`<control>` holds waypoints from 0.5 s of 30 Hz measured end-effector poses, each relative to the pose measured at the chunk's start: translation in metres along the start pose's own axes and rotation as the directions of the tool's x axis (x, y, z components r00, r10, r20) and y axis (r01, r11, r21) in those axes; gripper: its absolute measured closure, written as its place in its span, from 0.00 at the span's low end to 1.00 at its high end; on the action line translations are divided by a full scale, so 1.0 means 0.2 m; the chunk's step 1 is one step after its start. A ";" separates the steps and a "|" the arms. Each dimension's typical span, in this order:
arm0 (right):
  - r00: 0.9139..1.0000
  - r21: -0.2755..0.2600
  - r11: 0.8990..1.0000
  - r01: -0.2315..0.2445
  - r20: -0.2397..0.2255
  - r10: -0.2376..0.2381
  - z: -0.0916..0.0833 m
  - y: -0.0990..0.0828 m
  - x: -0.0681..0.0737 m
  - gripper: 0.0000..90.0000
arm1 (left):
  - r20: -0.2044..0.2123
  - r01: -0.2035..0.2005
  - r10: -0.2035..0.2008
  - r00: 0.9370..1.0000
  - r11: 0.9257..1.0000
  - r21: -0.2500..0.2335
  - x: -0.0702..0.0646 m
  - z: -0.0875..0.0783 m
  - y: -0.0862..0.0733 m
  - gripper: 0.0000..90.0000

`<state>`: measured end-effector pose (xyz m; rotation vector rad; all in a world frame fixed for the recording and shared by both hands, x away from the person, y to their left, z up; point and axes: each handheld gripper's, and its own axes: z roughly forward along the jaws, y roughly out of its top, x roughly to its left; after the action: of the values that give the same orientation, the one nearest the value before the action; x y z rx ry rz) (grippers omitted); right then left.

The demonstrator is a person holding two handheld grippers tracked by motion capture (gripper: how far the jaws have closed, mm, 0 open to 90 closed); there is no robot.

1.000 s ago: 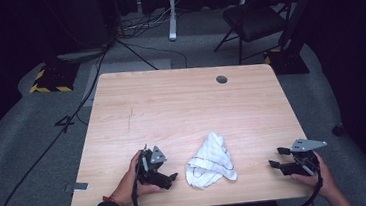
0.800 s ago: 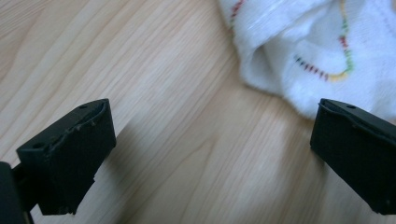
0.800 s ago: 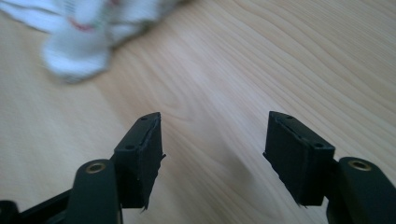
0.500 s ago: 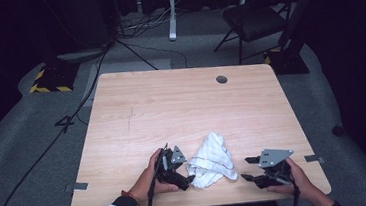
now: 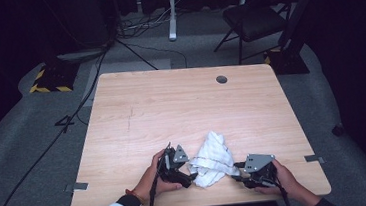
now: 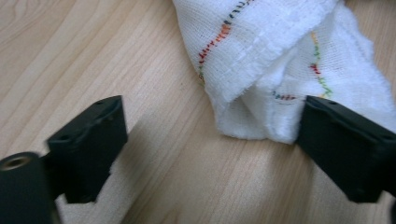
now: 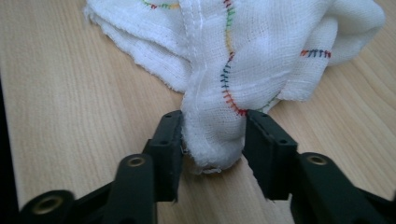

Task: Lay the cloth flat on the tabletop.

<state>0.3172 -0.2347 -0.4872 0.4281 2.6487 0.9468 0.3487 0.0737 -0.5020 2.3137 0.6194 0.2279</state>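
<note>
Two hand-held tools flank a crumpled white cloth [image 5: 211, 159] near the worktop's [image 5: 181, 108] front edge. Right tool [image 7: 212, 135] has been closing, now pinching a fold to lift. Left tool [image 6: 210, 140], jaws apart but narrowing, brackets the opposite corner.

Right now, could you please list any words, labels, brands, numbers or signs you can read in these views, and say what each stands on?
None: no readable text anywhere.
The white cloth bears only coloured stitching, no letters.
The table shows plain wood grain.
The yellow-and-black striped block on the floor carries hazard stripes, no words.
</note>
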 end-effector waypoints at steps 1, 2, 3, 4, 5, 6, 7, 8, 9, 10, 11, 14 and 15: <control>1.000 -0.003 1.000 -0.004 0.006 0.004 0.00 0.00 -0.01 0.74 | 0.001 -0.002 0.002 1.000 1.000 -0.003 0.00 -0.01 0.00 0.23; 1.000 -0.007 1.000 -0.007 0.006 0.007 -0.01 -0.01 -0.01 0.79 | 0.009 -0.009 0.009 1.000 1.000 -0.006 0.01 -0.01 0.00 0.29; 1.000 -0.013 1.000 -0.012 0.011 0.012 -0.01 -0.01 -0.02 0.84 | 0.015 -0.014 0.014 1.000 1.000 -0.006 0.01 -0.02 0.00 0.38; 1.000 -0.020 1.000 -0.015 0.016 0.016 -0.01 -0.01 -0.03 0.88 | 0.020 -0.016 0.016 1.000 1.000 -0.007 0.01 -0.02 0.00 0.48; 0.999 -0.030 0.999 -0.020 0.024 0.021 -0.02 -0.01 -0.04 0.91 | 0.029 -0.026 0.026 0.999 1.000 -0.003 0.01 -0.03 0.01 0.54; 0.999 -0.039 0.999 -0.027 0.030 0.028 -0.03 -0.01 -0.04 0.93 | 0.033 -0.031 0.031 0.999 1.000 0.005 0.02 -0.04 0.01 0.62; 0.999 -0.051 0.998 -0.032 0.039 0.033 -0.04 0.00 -0.05 0.93 | 0.031 -0.035 0.035 0.999 0.999 0.012 0.02 -0.04 0.01 0.68; 0.998 -0.063 0.997 -0.032 0.051 0.036 -0.05 0.00 -0.06 0.94 | 0.029 -0.050 0.049 0.998 0.999 0.022 0.03 -0.05 0.01 0.72; 0.997 -0.079 0.996 -0.044 0.062 0.048 -0.07 0.01 -0.07 0.94 | 0.026 -0.054 0.054 0.998 0.998 0.029 0.03 -0.05 0.01 0.76; 0.995 -0.091 0.995 -0.051 0.075 0.058 -0.08 0.01 -0.08 0.94 | 0.021 -0.056 0.056 0.998 0.998 0.039 0.03 -0.06 0.01 0.77; 0.994 -0.104 0.993 -0.054 0.089 0.063 -0.09 0.02 -0.09 0.95 | 0.020 -0.059 0.059 0.998 0.997 0.041 0.04 -0.06 0.01 0.80; 0.990 -0.146 0.986 -0.083 0.103 0.098 -0.13 0.04 -0.13 0.95 | 0.016 -0.062 0.061 0.998 0.998 0.031 0.06 -0.09 0.00 0.86; 0.989 -0.159 0.984 -0.084 0.110 0.102 -0.15 0.04 -0.14 0.95 | 0.015 -0.059 0.059 0.998 0.998 0.025 0.07 -0.10 0.01 0.88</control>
<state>0.3328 -0.2548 -0.4554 0.5572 2.4480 1.1099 0.3540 0.0914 -0.4868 2.3583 0.5509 0.2324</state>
